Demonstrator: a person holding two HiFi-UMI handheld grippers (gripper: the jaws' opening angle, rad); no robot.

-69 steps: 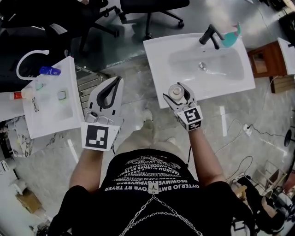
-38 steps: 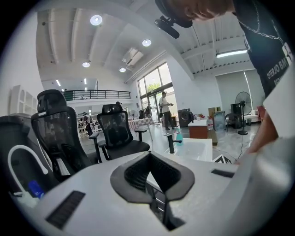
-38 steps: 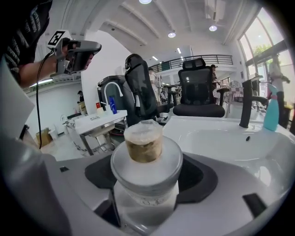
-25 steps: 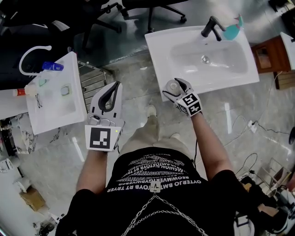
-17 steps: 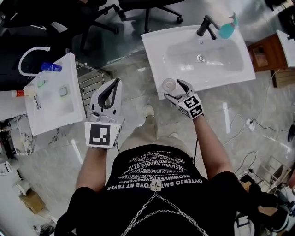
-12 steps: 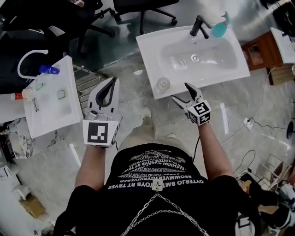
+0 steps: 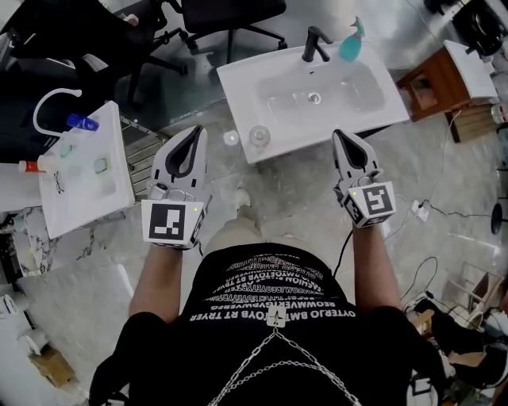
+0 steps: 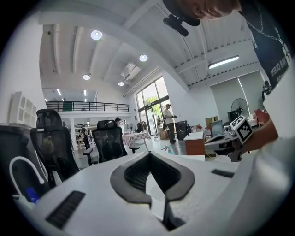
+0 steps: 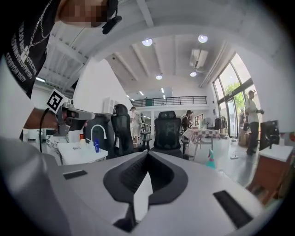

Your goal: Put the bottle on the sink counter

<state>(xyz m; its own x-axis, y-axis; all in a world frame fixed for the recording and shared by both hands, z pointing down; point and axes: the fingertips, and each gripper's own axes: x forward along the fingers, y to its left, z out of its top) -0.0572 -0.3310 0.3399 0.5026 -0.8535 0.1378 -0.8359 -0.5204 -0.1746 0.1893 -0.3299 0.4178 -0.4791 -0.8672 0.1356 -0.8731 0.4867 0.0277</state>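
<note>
- bottle (image 7: 259,136): clear, upright on the near-left corner of the sink counter (image 7: 278,147), left of centre in the upper part of the head view. Nothing is touching it.
- right gripper (image 7: 344,141): lower right of the bottle and well apart from it, over the floor just in front of the counter edge. Its own view (image 9: 148,156) shows the jaws closing, with the tips already met and nothing between them.
- left gripper (image 7: 197,136): left of the bottle, over the floor between the two sinks. Its own view (image 8: 149,156) shows the jaws pressed together and empty.
- small pale round thing (image 7: 231,138): just left of the counter's corner, beside the bottle. Can't tell what it is.
- sink: the black faucet (image 7: 316,44) is at the far edge, top centre of the frame, with the teal spray bottle (image 7: 350,44) just right of it.
- second sink (image 7: 79,170): at the left of the frame, with a white curved faucet (image 7: 51,103) and a blue bottle (image 7: 82,122) at its far end.
- wooden cabinet (image 7: 425,87): upper right, beside the sink.
- black office chairs (image 7: 214,16): along the top of the frame.
</note>
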